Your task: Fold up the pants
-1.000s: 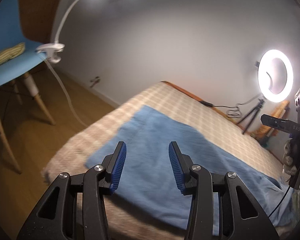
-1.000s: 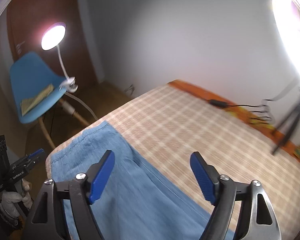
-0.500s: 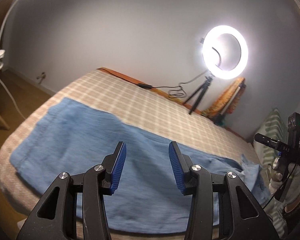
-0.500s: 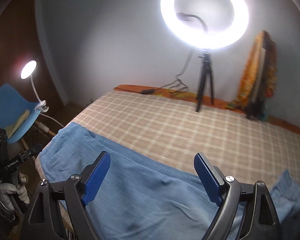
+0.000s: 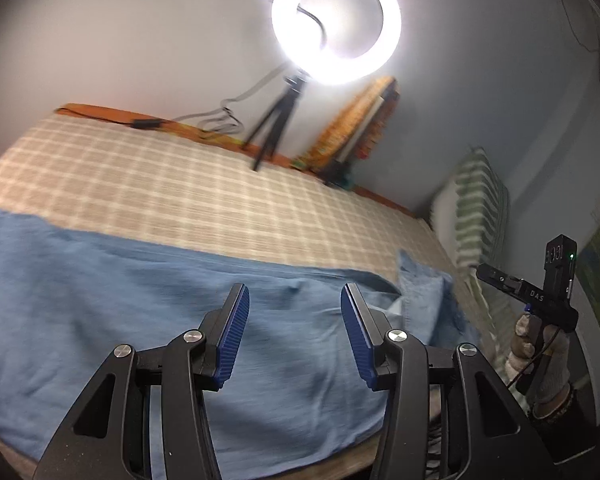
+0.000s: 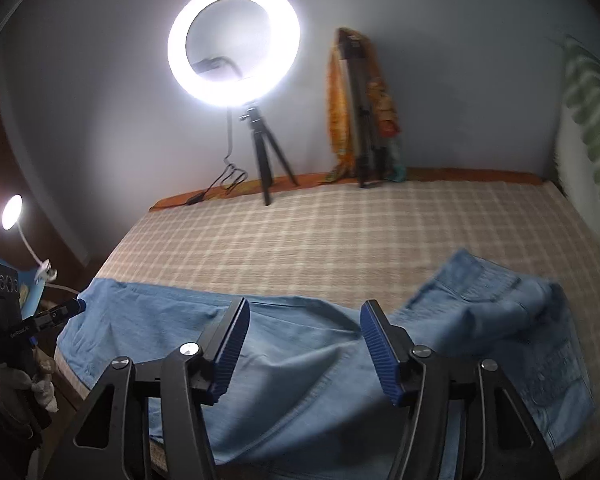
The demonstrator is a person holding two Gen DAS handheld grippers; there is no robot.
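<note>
Blue pants (image 6: 300, 368) spread flat along the near edge of the checked bed (image 6: 320, 236), waistband end rumpled. Left gripper (image 5: 295, 328) partly open, nothing held. Right gripper (image 6: 304, 344) just been closing, gripping nothing, above the pants.

1. The pants (image 6: 300, 360) lie spread along the near edge of the bed (image 6: 320, 236), waist end bunched at the right.
2. At the bed's far edge, against the wall, stands a ring light (image 6: 234, 46) on a tripod (image 6: 266, 152).
3. Right of it, a second tripod (image 6: 364, 120) leans on the wall.
4. A pillow (image 5: 478, 208) stands at the bed's right end.
5. A clip lamp (image 6: 12, 212) sits off the bed's left end.
</note>
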